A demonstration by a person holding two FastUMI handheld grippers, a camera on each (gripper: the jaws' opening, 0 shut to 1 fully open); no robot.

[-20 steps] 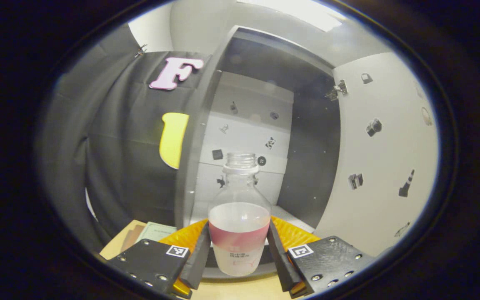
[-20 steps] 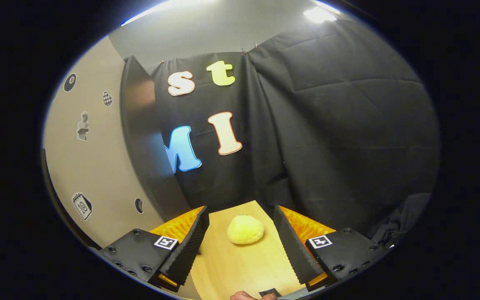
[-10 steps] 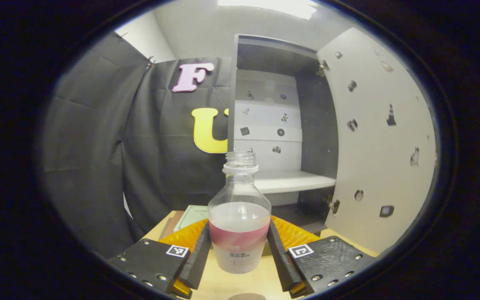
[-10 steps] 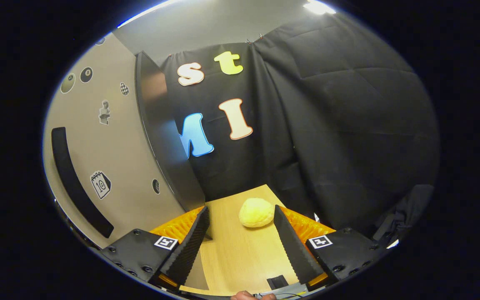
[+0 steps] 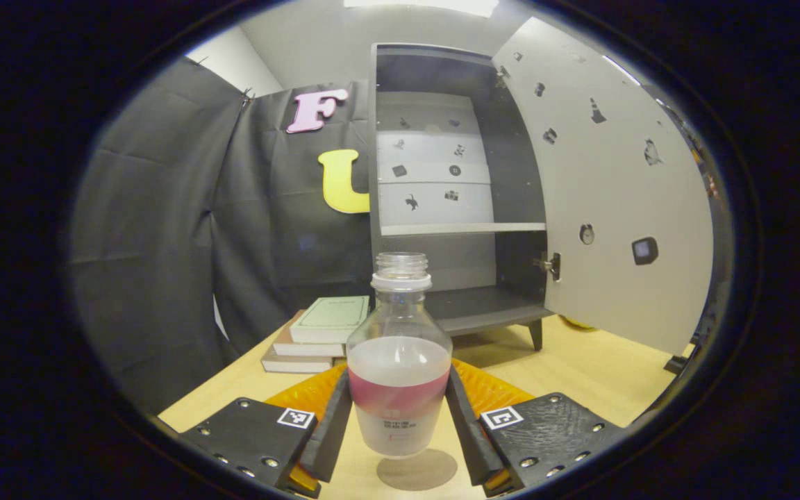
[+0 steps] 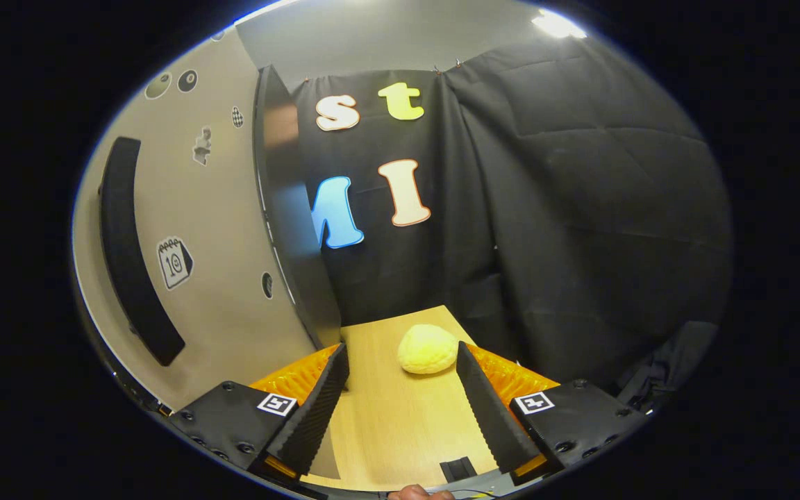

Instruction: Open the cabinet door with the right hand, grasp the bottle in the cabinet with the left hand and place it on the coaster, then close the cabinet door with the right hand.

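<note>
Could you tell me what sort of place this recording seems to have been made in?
Probably a staged recording booth, not a real home: black cloth forms the walls, and a small sticker-dotted cabinet with its door open stands on a wooden table beside stacked books.

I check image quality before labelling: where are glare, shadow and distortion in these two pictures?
Left gripper view: ceiling light glares at the top; the bottle is sharp, a round shadow on the table under it; the cabinet door bows from the fisheye. Right gripper view: a glare spot top right; the yellow round thing is softly lit.
</note>
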